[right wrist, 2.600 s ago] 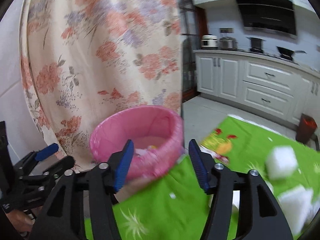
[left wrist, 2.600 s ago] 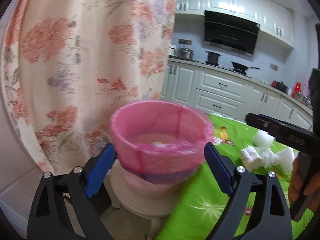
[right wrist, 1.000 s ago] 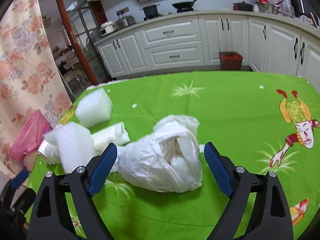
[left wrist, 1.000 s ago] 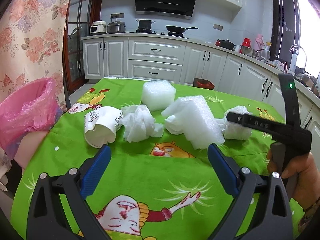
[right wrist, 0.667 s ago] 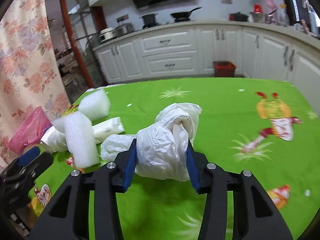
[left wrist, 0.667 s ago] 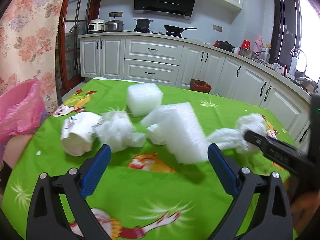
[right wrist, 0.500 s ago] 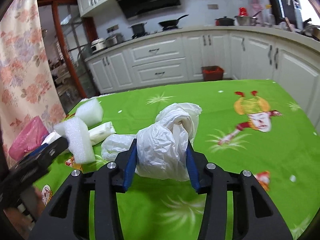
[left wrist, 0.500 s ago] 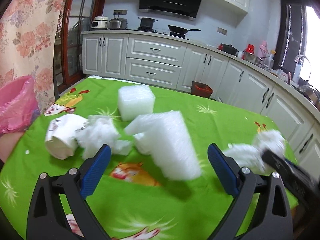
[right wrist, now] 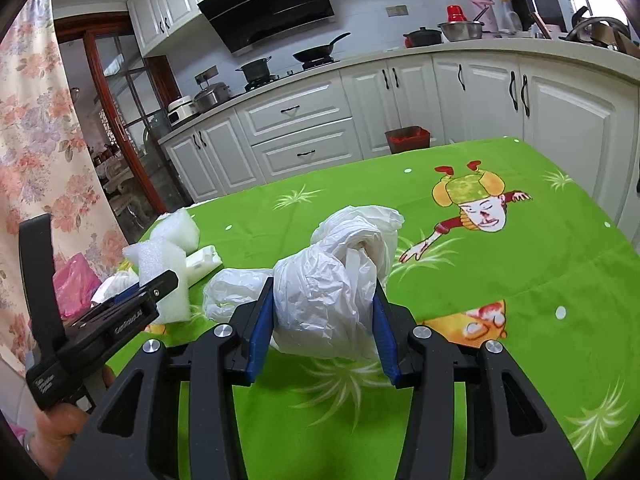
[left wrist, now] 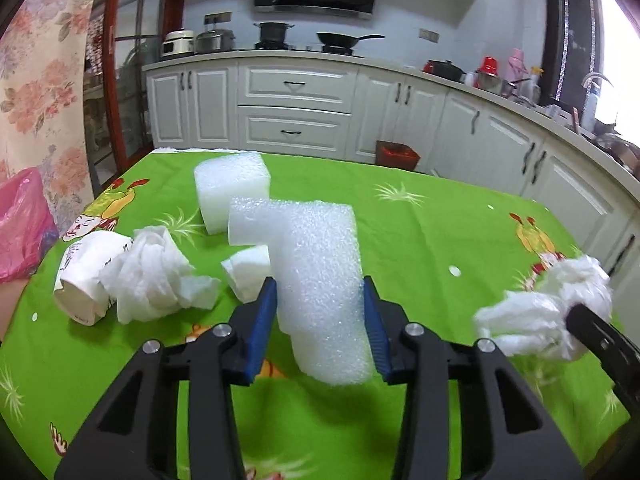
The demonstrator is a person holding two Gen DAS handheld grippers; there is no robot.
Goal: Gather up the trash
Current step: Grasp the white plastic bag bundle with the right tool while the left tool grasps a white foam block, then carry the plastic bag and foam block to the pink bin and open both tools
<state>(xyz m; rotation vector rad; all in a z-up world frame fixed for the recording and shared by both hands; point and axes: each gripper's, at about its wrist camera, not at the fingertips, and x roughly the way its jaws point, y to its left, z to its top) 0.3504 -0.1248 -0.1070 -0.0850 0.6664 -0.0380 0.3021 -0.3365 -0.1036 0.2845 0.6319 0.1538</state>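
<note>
My left gripper (left wrist: pixel 320 328) is shut on a white L-shaped foam piece (left wrist: pixel 316 276) and holds it over the green tablecloth (left wrist: pixel 420 220). My right gripper (right wrist: pixel 324 328) is shut on a crumpled white plastic bag (right wrist: pixel 332 280), which also shows at the right of the left wrist view (left wrist: pixel 540 312). On the table lie a foam block (left wrist: pixel 230 190), a crumpled tissue (left wrist: pixel 152 276), a paper cup on its side (left wrist: pixel 86 276) and a small white piece (left wrist: pixel 250 272). The pink-lined bin (left wrist: pixel 22 224) stands off the table's left edge.
White kitchen cabinets (left wrist: pixel 296 108) and a counter with pots run behind the table. A floral curtain (right wrist: pixel 36 152) hangs at the left. A small red bin (right wrist: pixel 408 140) stands on the floor by the cabinets.
My left gripper has shut on the foam piece, which was lying between its open fingers before. My right gripper, shut on the plastic bag, has lifted it slightly.
</note>
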